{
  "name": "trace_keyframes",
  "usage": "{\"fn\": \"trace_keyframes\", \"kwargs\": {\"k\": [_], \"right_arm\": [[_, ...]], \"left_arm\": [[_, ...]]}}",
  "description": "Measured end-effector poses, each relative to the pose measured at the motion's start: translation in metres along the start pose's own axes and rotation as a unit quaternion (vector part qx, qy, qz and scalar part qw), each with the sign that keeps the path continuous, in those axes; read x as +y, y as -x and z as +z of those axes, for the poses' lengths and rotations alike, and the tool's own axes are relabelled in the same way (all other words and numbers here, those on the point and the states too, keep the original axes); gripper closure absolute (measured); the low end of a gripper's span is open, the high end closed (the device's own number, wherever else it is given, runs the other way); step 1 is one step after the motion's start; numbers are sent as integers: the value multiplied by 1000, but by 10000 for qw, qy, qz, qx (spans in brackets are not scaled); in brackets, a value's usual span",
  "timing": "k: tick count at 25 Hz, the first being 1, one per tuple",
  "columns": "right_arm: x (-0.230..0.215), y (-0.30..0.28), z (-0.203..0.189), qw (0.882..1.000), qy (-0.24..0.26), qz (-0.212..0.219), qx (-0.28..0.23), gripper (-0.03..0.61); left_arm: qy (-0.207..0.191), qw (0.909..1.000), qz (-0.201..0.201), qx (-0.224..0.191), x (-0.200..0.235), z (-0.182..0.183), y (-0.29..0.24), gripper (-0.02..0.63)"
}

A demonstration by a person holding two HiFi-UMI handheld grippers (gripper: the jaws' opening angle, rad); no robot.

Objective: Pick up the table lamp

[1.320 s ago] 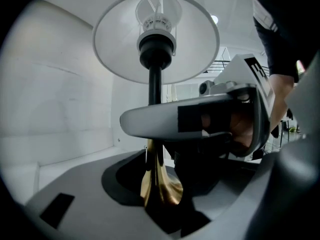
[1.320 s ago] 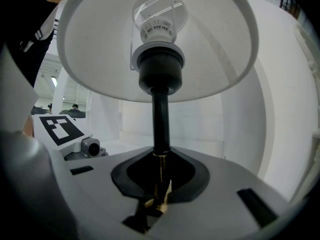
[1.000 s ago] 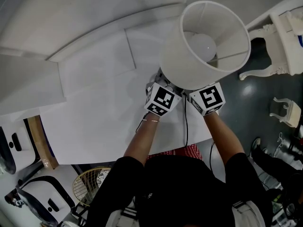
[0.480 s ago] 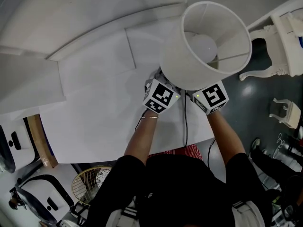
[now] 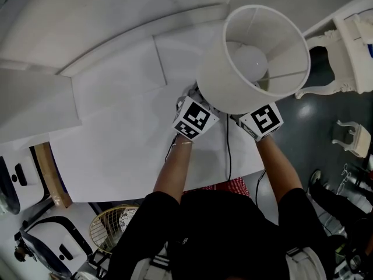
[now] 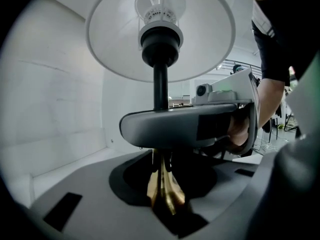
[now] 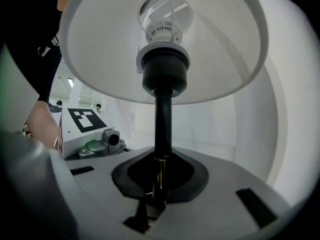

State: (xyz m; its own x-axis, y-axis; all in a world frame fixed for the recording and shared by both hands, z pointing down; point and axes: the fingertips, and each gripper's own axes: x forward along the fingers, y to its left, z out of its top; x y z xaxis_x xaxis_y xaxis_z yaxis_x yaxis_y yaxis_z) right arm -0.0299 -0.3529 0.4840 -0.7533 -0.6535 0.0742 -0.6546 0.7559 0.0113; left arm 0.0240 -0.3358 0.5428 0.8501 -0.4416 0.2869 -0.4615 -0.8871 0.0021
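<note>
Both tongs are on the table lamp [image 5: 256, 57], coming at it from opposite sides just under the shade. The left tongs [image 6: 162, 199] have just been closing and now pinch the flared brass bit [image 6: 165, 184] low on the stem. They're fairly wide apart, since that part's fat. The right tongs [image 7: 159, 194] have just squeezed in too. They're nearly together, clamped on the thin brass section below the black stem [image 7: 162, 119].

The lamp's got a black socket, a white bulb [image 5: 249, 60] and a big white shade [image 5: 224, 80], open top facing up. It's at the right end of the white surface [image 5: 122, 139]. The base is hidden, so no idea if it's off the surface. A thin black cord [image 5: 228, 156] trails back between the arms.

The left forearm [image 5: 175, 174] and right forearm [image 5: 280, 168] reach forward, converging on the stem.
</note>
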Motion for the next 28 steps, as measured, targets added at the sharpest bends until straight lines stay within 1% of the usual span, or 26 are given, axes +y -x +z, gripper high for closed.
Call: {"fn": "trace_keyframes", "kwargs": {"k": [9, 12, 16, 21, 25, 28], "right_arm": [[6, 5, 2, 9999, 89, 65, -23, 535], [7, 8, 4, 9999, 108, 37, -16, 535], [12, 9, 10, 9999, -100, 86, -110, 535], [12, 12, 16, 9999, 40, 37, -159, 535], [22, 13, 24, 9997, -38, 178, -173, 535], [22, 16, 25, 9997, 3, 186, -179, 535]], "left_arm": [[47, 10000, -50, 48, -7, 2, 2, 494], [10, 10000, -29, 68, -10, 4, 2, 494], [-35, 10000, 11, 67, -11, 7, 7, 495], [-39, 10000, 58, 43, -13, 14, 12, 495], [-14, 10000, 78, 23, -17, 18, 16, 495], [-17, 9999, 109, 23, -20, 20, 20, 495]]}}
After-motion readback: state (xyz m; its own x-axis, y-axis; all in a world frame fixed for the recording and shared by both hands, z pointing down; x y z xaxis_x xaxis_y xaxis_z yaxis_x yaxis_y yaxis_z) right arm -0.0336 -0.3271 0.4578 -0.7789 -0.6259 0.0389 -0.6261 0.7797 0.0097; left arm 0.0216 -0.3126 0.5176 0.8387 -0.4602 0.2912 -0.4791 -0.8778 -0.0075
